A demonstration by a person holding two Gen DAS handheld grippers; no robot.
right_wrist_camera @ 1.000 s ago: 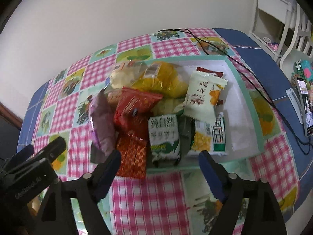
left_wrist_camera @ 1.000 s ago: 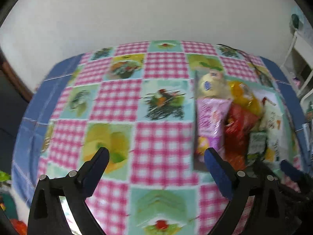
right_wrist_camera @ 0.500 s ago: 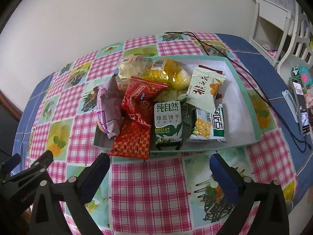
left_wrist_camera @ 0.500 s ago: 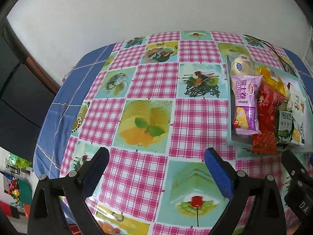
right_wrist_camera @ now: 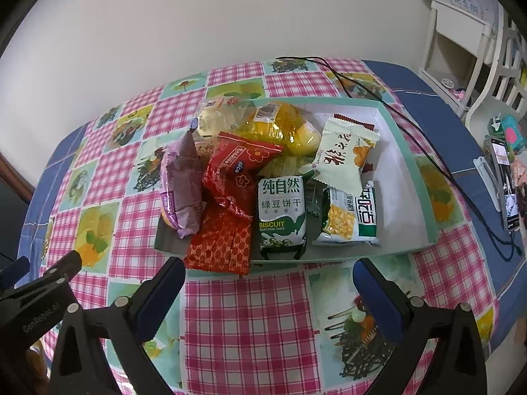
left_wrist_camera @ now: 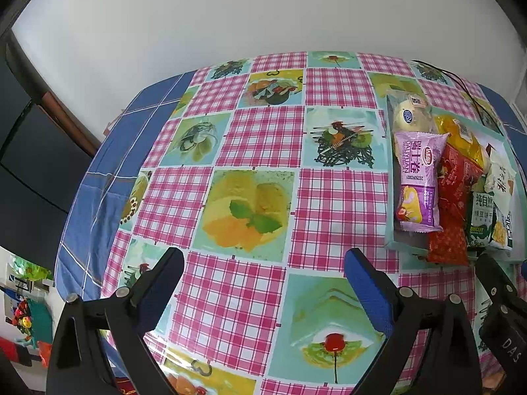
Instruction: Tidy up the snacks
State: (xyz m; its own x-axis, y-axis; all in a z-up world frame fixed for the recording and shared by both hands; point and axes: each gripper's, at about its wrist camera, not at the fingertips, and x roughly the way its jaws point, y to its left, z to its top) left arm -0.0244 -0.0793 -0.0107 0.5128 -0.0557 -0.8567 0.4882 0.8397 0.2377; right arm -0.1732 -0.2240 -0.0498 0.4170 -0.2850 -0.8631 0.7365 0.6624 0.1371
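A shallow mint-edged tray [right_wrist_camera: 405, 164] on the checked tablecloth holds several snack packs: a purple roll pack [right_wrist_camera: 181, 191], a red rice-cracker pack [right_wrist_camera: 237, 171], a patterned red pack [right_wrist_camera: 220, 243] hanging over the near rim, a green biscuit pack [right_wrist_camera: 281, 214], a corn pack [right_wrist_camera: 349, 217], a cream pack [right_wrist_camera: 346, 154] and yellow bags [right_wrist_camera: 280, 125]. My right gripper [right_wrist_camera: 268, 278] hovers open just in front of the tray, nothing between its fingers. My left gripper [left_wrist_camera: 263, 270] stands open over bare cloth, left of the tray [left_wrist_camera: 390, 243]; the purple pack [left_wrist_camera: 418, 181] shows there.
A black cable [right_wrist_camera: 411, 131] runs across the table's far right past the tray. A phone [right_wrist_camera: 504, 184] and small items lie at the right edge. White furniture [right_wrist_camera: 461, 49] stands beyond the table. A wall is behind.
The right gripper's jaws spread wider and it drew back from the tray. The left gripper's view swung left, so the tray slid to the right edge.
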